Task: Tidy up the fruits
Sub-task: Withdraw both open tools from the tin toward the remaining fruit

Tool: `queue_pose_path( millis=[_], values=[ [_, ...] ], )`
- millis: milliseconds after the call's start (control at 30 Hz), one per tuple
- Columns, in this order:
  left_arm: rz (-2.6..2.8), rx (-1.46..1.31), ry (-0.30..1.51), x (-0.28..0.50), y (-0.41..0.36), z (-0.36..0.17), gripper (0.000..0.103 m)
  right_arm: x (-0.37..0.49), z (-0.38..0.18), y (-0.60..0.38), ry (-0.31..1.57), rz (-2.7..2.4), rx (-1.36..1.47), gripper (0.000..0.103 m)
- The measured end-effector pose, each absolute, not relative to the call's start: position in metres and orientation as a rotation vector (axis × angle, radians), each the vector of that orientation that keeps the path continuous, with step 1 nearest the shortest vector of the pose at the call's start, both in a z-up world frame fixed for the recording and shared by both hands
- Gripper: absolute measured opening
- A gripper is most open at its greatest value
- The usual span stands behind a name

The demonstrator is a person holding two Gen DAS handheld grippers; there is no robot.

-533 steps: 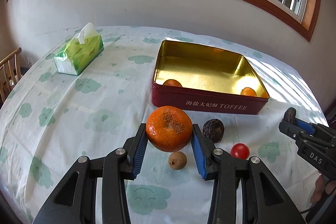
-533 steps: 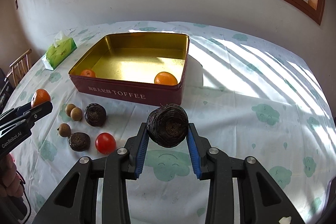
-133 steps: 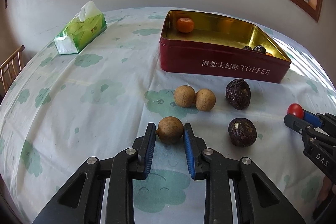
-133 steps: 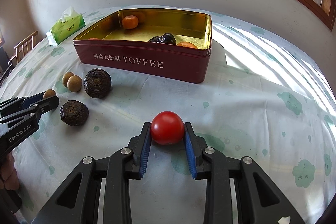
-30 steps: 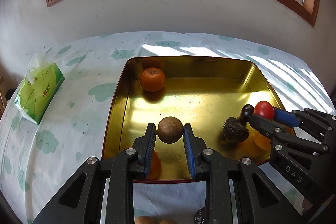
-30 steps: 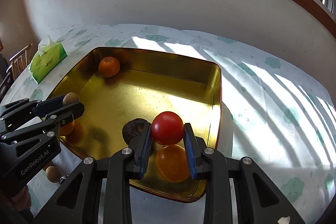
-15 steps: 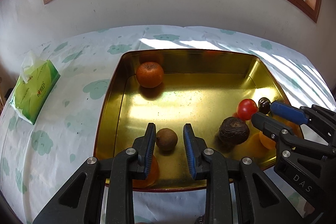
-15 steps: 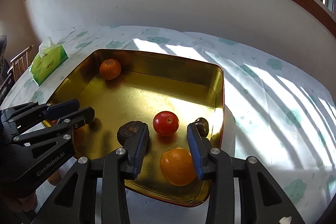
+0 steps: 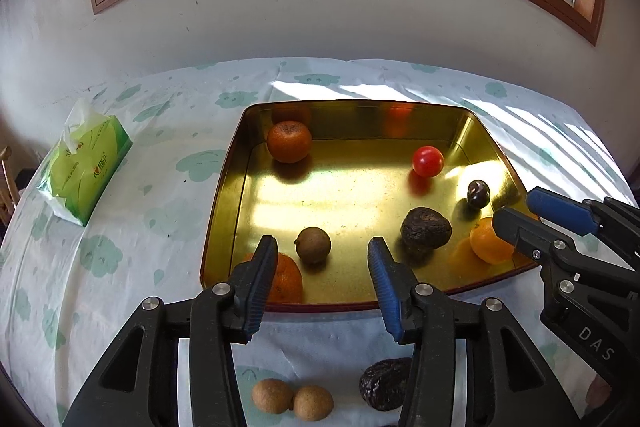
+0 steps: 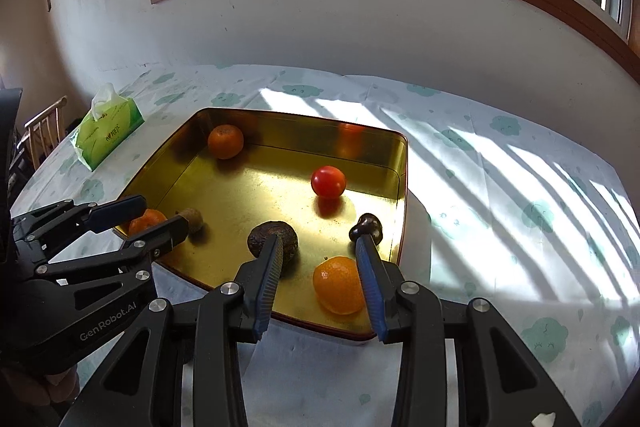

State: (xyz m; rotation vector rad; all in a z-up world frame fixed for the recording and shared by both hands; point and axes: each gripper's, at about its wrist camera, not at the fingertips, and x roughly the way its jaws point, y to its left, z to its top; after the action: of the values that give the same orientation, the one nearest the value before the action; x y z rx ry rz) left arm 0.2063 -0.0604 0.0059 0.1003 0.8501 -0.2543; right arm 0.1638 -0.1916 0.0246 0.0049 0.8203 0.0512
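Observation:
The gold tin (image 9: pixel 224 187) (image 10: pixel 404 195) holds a brown longan (image 9: pixel 313 245) (image 10: pixel 192 219), a red tomato (image 9: pixel 428 161) (image 10: pixel 328 181), a wrinkled dark fruit (image 9: pixel 426 228) (image 10: pixel 264 235), a small dark fruit (image 9: pixel 479 193) (image 10: pixel 366 225) and three oranges (image 9: pixel 289 141) (image 10: pixel 340 285). My left gripper (image 9: pixel 322 251) (image 10: pixel 160 215) is open and empty over the tin's near edge. My right gripper (image 10: pixel 320 247) (image 9: pixel 516 207) is open and empty over the near right corner. Two longans (image 9: pixel 292 398) and a dark fruit (image 9: pixel 384 383) lie on the table in front of the tin.
A green tissue pack (image 9: pixel 86 171) (image 10: pixel 108 133) lies on the cloud-print tablecloth left of the tin. A wooden chair (image 10: pixel 44 131) stands past the table's left edge. The wall and window are behind the table.
Both grippers have opened wider and pulled back and up from the tin. The released longan rests where it dropped; the tomato has rolled toward the tin's far side.

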Motion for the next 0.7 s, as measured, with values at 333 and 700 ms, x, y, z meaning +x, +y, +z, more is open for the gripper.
queue_pose_path(
  millis=[333,700],
  values=[
    [-0.217,0.100,0.830,0.141,-0.033,0.015,0.051,0.101,0.017,-0.188,0.852,0.052,0.014,0.036],
    [-0.109,0.051,0.911,0.083,0.028,-0.030,0.051,0.048,-0.027,-0.161,0.947,0.109,-0.027,0.036]
  ],
)
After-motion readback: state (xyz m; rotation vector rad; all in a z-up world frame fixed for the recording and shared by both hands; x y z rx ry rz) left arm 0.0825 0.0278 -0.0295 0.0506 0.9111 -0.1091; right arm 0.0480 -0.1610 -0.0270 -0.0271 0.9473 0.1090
